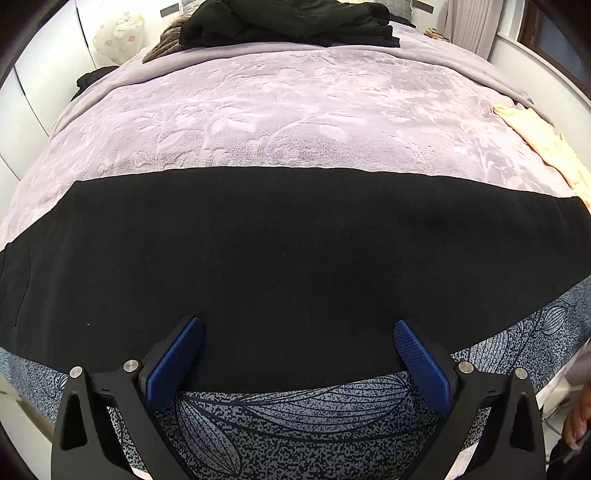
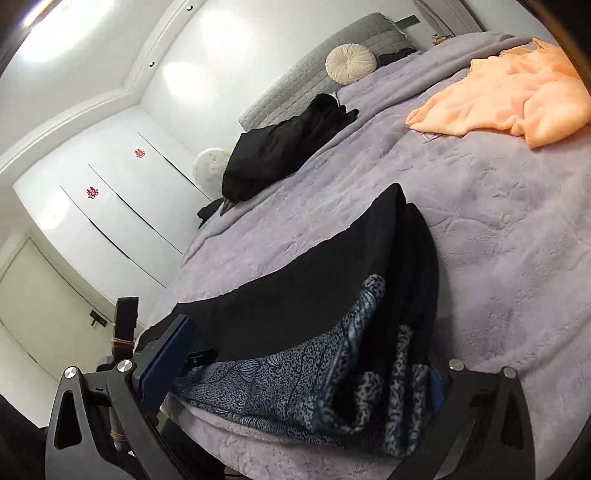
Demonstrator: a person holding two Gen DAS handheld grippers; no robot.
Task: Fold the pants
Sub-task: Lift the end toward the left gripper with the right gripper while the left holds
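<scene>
The pants (image 1: 295, 258) lie spread flat on the lilac blanket (image 1: 295, 122) directly ahead of the left gripper (image 1: 297, 334), a broad black band whose long axis runs crosswise to that gripper's fingers, reaching out of view past both of them. Beneath the band, on the side nearest the gripper, a blue-grey leaf-patterned fabric (image 1: 303, 417) shows; whether it is the pants' lining or a separate cloth cannot be told. The left gripper's blue pads (image 1: 173, 365) stand wide apart, straddling the near black edge and holding nothing. The right gripper (image 2: 310, 365) sits at one end of the same band, looking along its length: here the black cloth and patterned fabric are bunched into upright folds between the jaws, pressed against the pad on its right, while the other pad (image 2: 166, 360) stands well clear, so this gripper looks parted rather than clamped, though its right pad is mostly hidden by cloth. Judging from this, the fold turns on the crosswise lie: the right gripper is nearer an end and better placed to carry it along the long axis toward the far end, while the left, at mid-length, could pin the edge. A dark clothes heap (image 1: 288, 22) and a peach garment (image 2: 509, 99) lie well beyond.
</scene>
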